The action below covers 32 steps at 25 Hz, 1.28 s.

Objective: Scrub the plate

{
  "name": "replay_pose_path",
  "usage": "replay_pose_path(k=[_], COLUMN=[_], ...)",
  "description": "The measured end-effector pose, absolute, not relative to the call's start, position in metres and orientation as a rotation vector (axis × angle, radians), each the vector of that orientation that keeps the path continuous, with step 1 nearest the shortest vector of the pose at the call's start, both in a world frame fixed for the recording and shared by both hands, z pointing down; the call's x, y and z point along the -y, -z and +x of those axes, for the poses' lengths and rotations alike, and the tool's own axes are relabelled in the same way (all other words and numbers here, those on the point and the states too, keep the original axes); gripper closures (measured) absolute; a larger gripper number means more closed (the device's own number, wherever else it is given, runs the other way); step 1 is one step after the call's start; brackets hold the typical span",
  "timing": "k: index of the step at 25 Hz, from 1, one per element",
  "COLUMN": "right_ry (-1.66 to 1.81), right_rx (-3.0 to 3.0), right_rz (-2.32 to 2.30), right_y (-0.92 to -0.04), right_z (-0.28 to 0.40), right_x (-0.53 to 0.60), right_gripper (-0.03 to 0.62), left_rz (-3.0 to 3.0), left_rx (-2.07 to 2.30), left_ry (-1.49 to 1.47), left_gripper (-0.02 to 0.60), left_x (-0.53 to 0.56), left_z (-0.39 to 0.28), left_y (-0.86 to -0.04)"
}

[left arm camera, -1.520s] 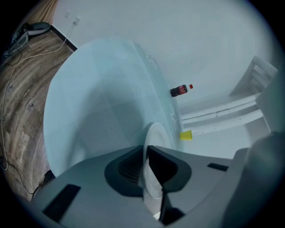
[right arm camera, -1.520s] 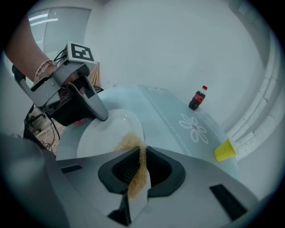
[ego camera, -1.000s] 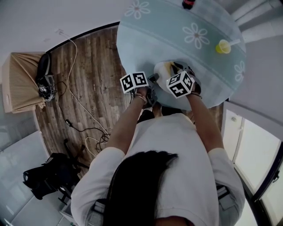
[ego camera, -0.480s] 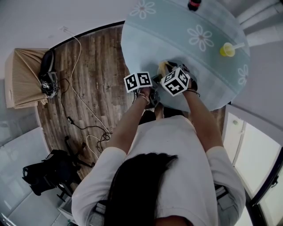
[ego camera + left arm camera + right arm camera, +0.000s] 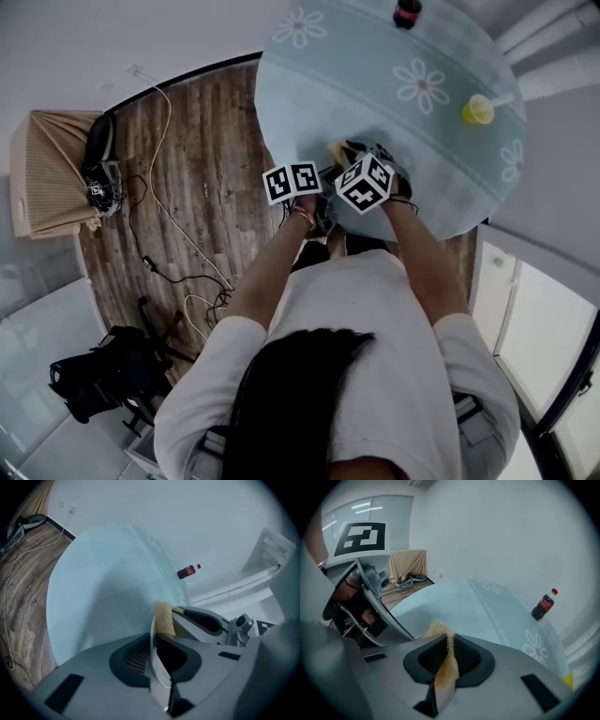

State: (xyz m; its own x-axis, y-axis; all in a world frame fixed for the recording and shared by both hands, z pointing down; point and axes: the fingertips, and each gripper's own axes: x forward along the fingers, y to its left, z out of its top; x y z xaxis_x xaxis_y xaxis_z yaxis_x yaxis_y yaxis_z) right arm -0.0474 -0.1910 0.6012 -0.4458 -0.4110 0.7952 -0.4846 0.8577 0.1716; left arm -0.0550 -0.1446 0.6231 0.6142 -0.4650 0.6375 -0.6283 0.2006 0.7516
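Plate (image 5: 152, 637) stands on edge above the 6 o'clock rim of the round table (image 5: 375, 84), nearest the person, with the left gripper (image 5: 154, 654) clamped on its rim. At the plate's 3 o'clock side, the right gripper (image 5: 447, 660) is closed on a yellow sponge (image 5: 444, 667), apparently against the plate's face. Further out, a yellow cup (image 5: 476, 110) sits at 2 o'clock and a cola bottle (image 5: 405, 11) at 12 o'clock.

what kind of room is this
Likely a living or dining room, not clearly a kitchen: a round table in a daisy-print cloth, wood-plank floor strewn with cables, a cola bottle.
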Motion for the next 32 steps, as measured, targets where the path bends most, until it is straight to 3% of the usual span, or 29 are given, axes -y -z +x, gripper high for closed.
replay_pose_path(k=[6, 12, 27, 32], right_ry=[-0.164, -0.119, 0.024, 0.049], right_rx=[2.105, 2.110, 2.054, 2.038], right_rz=[0.707, 0.697, 0.633, 0.657], right_y=[-0.600, -0.598, -0.600, -0.599], right_z=[-0.046, -0.051, -0.041, -0.033], right_x=[0.191, 0.174, 0.130, 0.120], right_gripper=[0.539, 0.539, 0.540, 0.540], left_rz=[1.424, 1.404, 1.353, 1.398], left_rx=[1.025, 1.050, 1.079, 1.067], left_ry=[-0.077, -0.061, 0.305, 0.258], left_gripper=[0.488, 0.494, 0.527, 0.537], left_x=[0.141, 0.139, 0.128, 0.118], left_z=[-0.067, -0.075, -0.140, -0.142], left_y=[-0.618, -0.617, -0.578, -0.578])
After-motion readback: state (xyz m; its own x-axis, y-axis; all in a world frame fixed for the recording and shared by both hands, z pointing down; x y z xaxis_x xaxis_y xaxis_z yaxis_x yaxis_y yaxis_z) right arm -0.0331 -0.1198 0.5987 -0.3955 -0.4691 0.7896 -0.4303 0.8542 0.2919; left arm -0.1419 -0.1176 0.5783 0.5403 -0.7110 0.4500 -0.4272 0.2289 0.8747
